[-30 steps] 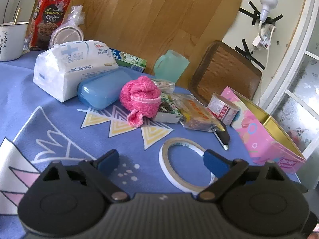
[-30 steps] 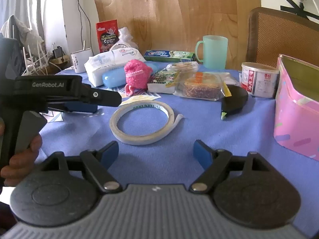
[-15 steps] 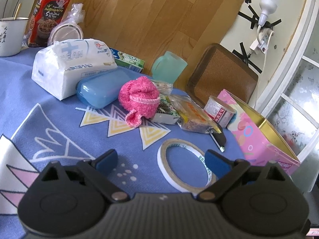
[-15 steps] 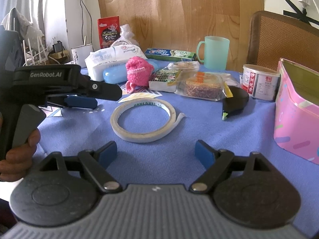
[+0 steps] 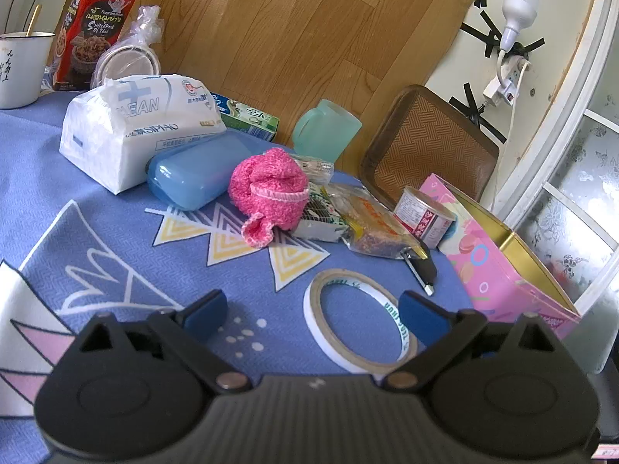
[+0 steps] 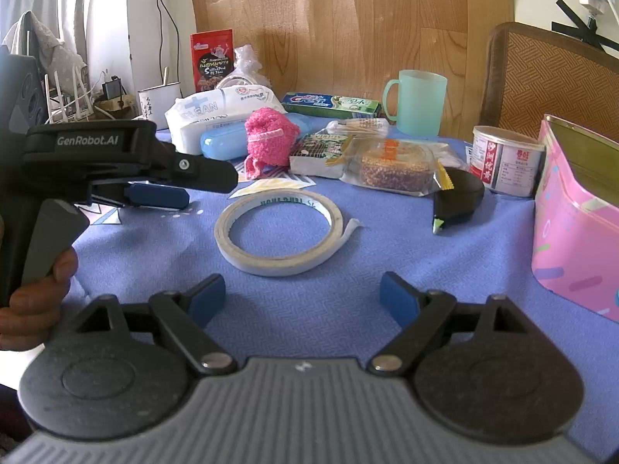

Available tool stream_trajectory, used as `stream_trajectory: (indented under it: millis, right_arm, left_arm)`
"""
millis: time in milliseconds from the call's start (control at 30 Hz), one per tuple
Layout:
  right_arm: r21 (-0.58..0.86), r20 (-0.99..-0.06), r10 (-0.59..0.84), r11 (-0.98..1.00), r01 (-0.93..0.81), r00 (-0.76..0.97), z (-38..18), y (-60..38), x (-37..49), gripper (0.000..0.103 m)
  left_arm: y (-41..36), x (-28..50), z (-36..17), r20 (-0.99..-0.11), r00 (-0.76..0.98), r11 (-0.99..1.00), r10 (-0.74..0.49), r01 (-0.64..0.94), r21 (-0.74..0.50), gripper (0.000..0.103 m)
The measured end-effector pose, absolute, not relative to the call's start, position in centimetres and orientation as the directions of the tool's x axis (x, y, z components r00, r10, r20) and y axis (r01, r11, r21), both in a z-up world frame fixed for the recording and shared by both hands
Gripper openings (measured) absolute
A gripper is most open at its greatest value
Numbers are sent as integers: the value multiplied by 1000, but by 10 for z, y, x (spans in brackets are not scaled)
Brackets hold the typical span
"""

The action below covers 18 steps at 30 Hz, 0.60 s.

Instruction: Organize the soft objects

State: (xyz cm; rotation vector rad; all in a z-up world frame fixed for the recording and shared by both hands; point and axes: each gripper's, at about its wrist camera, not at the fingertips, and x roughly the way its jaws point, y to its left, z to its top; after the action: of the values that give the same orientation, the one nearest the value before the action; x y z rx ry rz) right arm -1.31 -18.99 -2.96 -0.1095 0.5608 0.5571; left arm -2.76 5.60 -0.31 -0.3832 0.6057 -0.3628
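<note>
Grippers, left (image 5: 313,311) and right (image 6: 301,295), we held spread and empty, the right's jaws just widened, ready for the sock (image 5: 269,189) lying mid-table beside the blue case (image 5: 197,172).

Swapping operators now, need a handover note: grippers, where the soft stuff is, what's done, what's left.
Left gripper: open, empty, hovering over the blue cloth near the tape roll.
Right gripper: open, empty, jaws have just been opening; it sits short of the tape roll.
Soft things: pink knitted bundle lies mid-table, touching the blue plastic case and the snack packets; tissue pack sits behind the case.
Pink tin stands open at the table's right edge; what I can see of its inside is bare.
Done: nothing visibly sorted.
Left: probably grab the pink bundle first, likely into the tin.
</note>
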Motion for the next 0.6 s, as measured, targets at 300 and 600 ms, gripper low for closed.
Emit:
stream_trajectory:
  millis: [300, 600]
  right_arm:
    - [51, -529, 472, 847, -529, 705, -30, -190, -13, 89]
    - [49, -527, 474, 846, -531, 706, -30, -190, -13, 90]
  left_arm:
    - [56, -27, -3, -477, 763, 868, -436, 215, -448, 100]
    - [58, -27, -3, -471, 760, 859, -447, 218, -464, 101]
